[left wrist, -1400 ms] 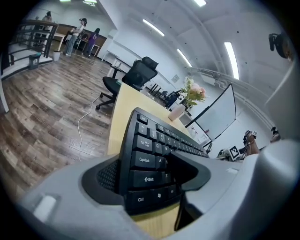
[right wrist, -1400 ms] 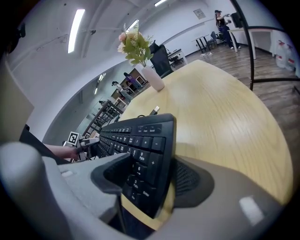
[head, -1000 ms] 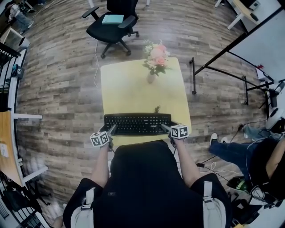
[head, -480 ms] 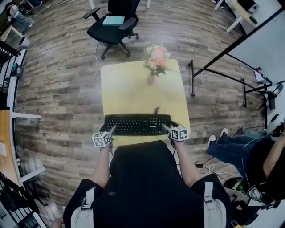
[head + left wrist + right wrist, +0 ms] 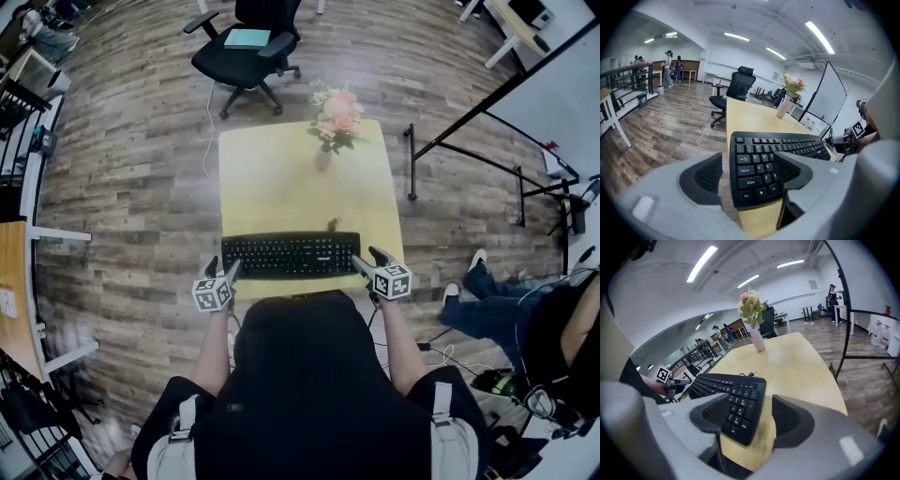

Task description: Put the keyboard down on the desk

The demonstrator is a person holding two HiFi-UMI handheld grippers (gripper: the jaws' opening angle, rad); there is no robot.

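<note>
Flanking the flat black keyboard [image 5: 291, 255] on the yellow desk [image 5: 281, 183], left tool [image 5: 225, 268] and right tool [image 5: 371, 261] gape, released.

Vase [image 5: 323, 159]: upright, pink and white flowers [image 5: 337, 111].
Office chair [image 5: 246, 56]: black, teal sheet [image 5: 247, 38] on seat.
Floor [image 5: 141, 187]: wood planks.

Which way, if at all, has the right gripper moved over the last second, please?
Yes: the right gripper has drawn rightward, away from the keyboard's right end.

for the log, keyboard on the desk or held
Keyboard lies on the desk; left gripper, just opened, and open right gripper straddle its ends.
</note>
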